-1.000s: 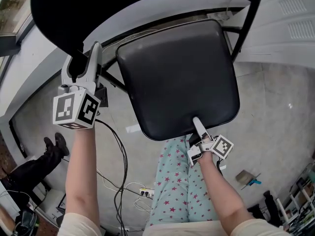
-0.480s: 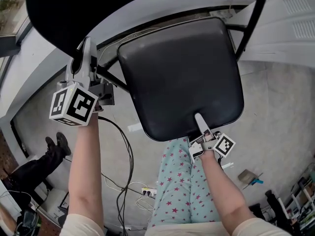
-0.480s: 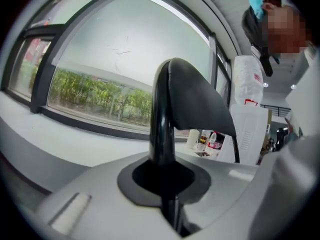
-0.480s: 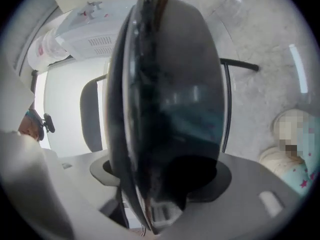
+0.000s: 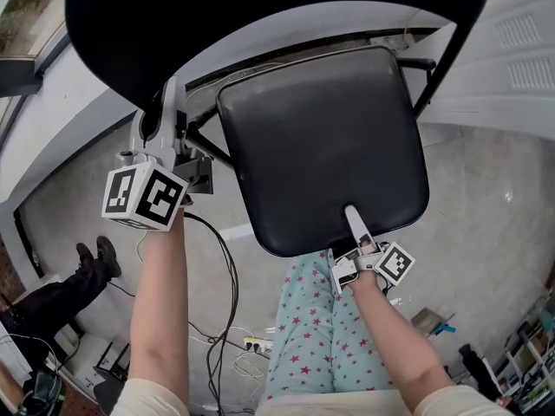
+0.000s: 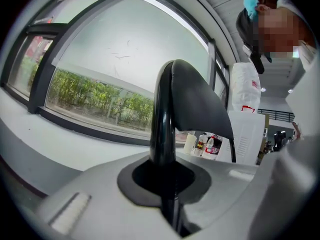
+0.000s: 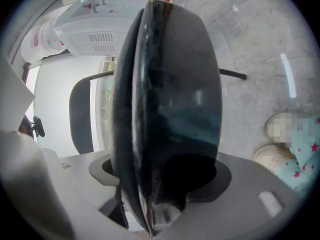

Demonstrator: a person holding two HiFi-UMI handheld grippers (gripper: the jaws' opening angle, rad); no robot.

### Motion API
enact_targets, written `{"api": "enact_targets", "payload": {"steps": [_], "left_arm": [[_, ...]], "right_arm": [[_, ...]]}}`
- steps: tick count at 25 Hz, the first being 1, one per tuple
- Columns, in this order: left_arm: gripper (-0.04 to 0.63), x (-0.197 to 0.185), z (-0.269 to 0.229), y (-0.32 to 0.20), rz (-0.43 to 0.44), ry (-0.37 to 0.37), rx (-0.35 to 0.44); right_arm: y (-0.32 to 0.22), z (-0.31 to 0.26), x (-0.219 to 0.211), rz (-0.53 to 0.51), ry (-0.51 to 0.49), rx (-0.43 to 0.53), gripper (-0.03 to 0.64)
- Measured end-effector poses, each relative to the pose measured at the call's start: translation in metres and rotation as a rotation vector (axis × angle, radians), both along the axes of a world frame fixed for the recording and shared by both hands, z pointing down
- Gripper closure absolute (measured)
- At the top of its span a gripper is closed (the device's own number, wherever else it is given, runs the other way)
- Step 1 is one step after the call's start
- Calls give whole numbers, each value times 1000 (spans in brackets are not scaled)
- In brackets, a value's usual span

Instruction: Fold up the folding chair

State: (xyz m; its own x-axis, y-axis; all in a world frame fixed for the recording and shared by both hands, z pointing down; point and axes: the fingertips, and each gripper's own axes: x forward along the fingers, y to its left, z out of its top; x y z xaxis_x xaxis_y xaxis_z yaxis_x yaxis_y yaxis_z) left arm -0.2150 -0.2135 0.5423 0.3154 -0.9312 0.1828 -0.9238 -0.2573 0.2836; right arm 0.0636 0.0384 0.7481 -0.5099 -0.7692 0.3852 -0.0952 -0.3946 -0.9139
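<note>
You hold both arms stretched forward. Your left tool (image 5: 167,102) is clamped on the chair frame (image 6: 162,129). Your right tool (image 5: 354,219), its jaws just closing in, grips the seat (image 5: 321,137) edge.

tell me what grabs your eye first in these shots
The big black seat fills the middle of the head view, with the right gripper clamped on its near edge, jaws having just closed in and eased slightly. At upper left, the left gripper grips the chair's black frame tube by the backrest.

Black folding chair (image 5: 286,24), glossy padded seat (image 5: 321,137), apparently unfolded
</note>
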Motion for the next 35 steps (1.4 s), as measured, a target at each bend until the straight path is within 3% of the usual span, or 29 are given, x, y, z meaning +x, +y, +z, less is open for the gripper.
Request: {"api": "enact_targets", "payload": {"steps": [8, 18, 24, 27, 35], "left_arm": [[589, 10, -33, 6, 50, -49, 41], [594, 18, -72, 4, 83, -179, 69], [594, 20, -84, -9, 129, -240, 89], [594, 18, -96, -8, 148, -249, 85], [594, 19, -113, -7, 182, -260, 109]], "right_arm": [[-25, -57, -6, -4, 5, -26, 306], [-76, -147, -24, -67, -28, -98, 365], [-137, -200, -40, -80, -80, -32, 415], [-158, -228, -52, -101, -95, -19, 438], [-185, -253, -61, -80, -118, -93, 442]]}}
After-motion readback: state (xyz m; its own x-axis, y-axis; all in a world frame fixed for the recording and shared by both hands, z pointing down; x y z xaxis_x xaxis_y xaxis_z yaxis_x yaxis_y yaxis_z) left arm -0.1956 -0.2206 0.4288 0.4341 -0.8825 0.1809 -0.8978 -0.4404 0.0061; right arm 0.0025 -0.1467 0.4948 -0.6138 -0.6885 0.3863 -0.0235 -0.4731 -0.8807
